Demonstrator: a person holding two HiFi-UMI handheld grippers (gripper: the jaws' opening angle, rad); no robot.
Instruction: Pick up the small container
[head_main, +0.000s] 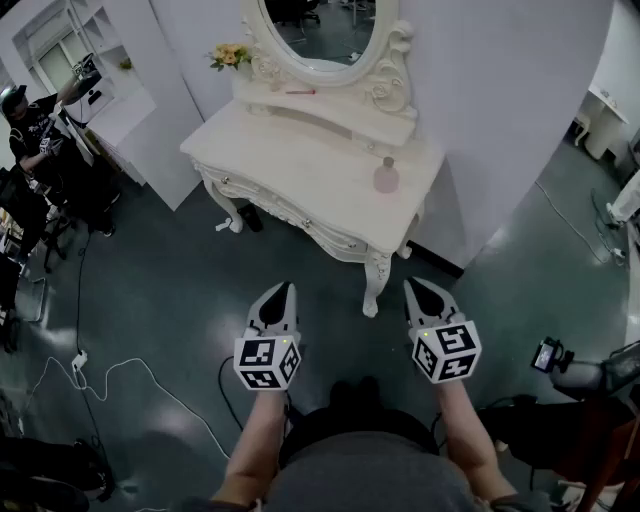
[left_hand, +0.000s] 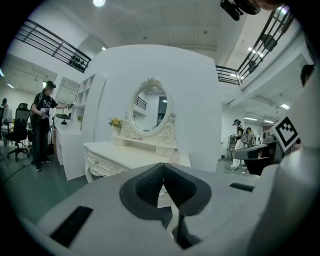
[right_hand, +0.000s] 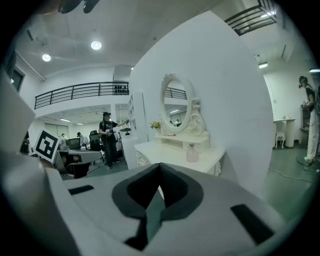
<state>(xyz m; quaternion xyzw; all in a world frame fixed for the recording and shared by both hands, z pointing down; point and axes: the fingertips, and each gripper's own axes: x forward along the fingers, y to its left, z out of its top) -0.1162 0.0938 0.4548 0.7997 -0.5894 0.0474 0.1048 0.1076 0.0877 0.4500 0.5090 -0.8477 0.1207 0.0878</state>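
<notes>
The small container (head_main: 386, 177) is a pale pink bottle standing near the right front corner of a white dressing table (head_main: 300, 150); the right gripper view also shows the bottle (right_hand: 192, 153) on the table (right_hand: 155, 149). Both grippers hang over the floor in front of the table, well short of it. My left gripper (head_main: 279, 291) is shut, its dark pads meeting with nothing between them (left_hand: 162, 166). My right gripper (head_main: 419, 288) is shut and empty too (right_hand: 160, 167). The bottle lies ahead of the right gripper, slightly to its left.
An oval mirror (head_main: 320, 30) and a small bunch of flowers (head_main: 230, 55) stand at the table's back. A person (head_main: 30, 130) stands by white shelves (head_main: 110, 90) at left. Cables (head_main: 120, 372) trail on the dark floor; a camera rig (head_main: 550, 355) is at right.
</notes>
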